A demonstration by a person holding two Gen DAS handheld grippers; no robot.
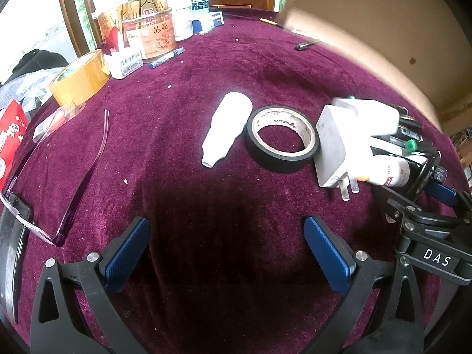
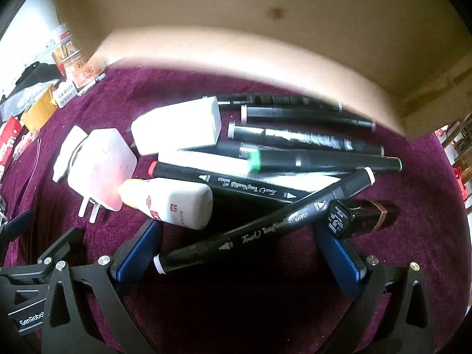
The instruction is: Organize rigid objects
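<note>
The right gripper [image 2: 236, 253] is the nearer one, its jaws wide and holding nothing. A black art marker [image 2: 265, 224] lies slantwise across the gap between them, its long axis running from the near-left pad up toward the far right, so it sits skewed to the closing line. It appears to rest on the heap of markers [image 2: 309, 147] by the cardboard box [image 2: 236, 29]. The left gripper [image 1: 233, 253], also wide and empty, hangs over bare cloth short of the black tape roll [image 1: 282, 138].
</note>
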